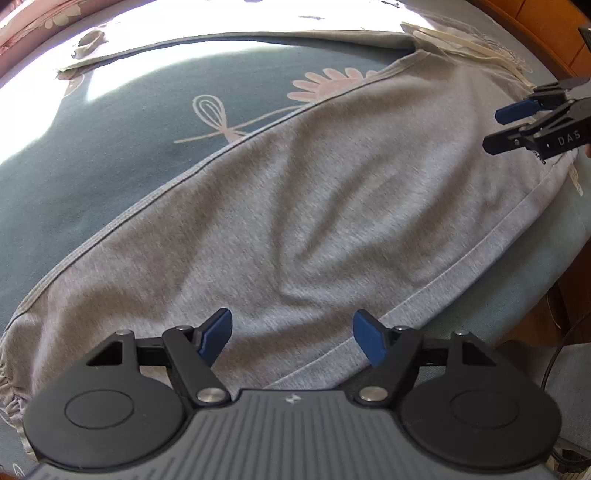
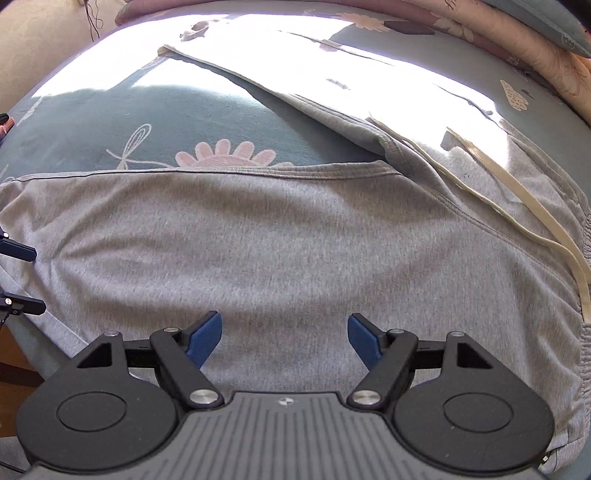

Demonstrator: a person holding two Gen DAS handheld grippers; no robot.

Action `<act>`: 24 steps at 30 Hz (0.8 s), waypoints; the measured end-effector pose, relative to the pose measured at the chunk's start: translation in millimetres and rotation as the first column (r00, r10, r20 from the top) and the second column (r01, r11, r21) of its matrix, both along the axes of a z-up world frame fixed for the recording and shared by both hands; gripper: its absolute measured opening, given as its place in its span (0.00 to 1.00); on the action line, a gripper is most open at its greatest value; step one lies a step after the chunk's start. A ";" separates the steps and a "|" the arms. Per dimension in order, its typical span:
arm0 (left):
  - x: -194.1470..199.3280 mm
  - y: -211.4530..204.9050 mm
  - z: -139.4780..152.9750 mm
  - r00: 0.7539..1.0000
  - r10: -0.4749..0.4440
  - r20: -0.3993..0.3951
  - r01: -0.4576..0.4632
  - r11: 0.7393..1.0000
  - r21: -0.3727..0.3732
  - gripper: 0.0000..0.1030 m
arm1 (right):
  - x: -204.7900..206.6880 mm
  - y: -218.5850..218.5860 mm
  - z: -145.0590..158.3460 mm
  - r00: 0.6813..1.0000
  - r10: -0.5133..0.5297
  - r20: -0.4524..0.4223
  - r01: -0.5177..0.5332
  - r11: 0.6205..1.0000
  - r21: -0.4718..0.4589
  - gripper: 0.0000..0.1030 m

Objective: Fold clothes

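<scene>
A pair of grey sweatpants (image 2: 288, 236) lies spread across a bed covered in a teal sheet (image 1: 110, 122) printed with pink flowers and looping outlines; one leg runs flat across the near side of the mattress, the other angles away toward the far side, where strong sunlight washes out the fabric; a cream drawstring (image 2: 509, 192) trails over the gathered waistband at the right of the right wrist view. The left gripper (image 1: 291, 332) hangs above the near leg toward its cuffed end, its blue pads (image 1: 218, 332) standing well apart with only open air and cloth below between them, nothing clasped; the right gripper (image 2: 284, 336) hangs above the same leg nearer the waist, its blue pads (image 2: 365, 339) likewise spread wide and holding nothing. Each tool shows in the other's camera: the right gripper (image 1: 517, 125) enters at the right edge of the left wrist view, over the hip by a small dark printed logo, and the left gripper (image 2: 22, 280) pokes in at the left edge of the right wrist view, jaws parted there too. The leg's fabric is lightly rippled in the middle; folded bedding (image 2: 517, 33) in pink and teal sits along the far edge of the bed.
</scene>
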State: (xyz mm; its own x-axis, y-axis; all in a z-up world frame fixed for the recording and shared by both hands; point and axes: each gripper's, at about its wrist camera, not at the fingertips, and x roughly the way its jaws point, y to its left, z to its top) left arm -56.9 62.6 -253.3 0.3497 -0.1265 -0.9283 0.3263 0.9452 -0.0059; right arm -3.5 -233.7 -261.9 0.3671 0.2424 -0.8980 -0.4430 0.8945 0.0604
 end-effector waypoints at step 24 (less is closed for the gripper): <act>-28.1 143.2 -1.4 0.933 0.336 0.132 -0.333 0.942 -0.047 0.73 | -6.7 130.7 -48.3 0.982 0.144 -0.123 -0.151 0.987 -0.051 1.00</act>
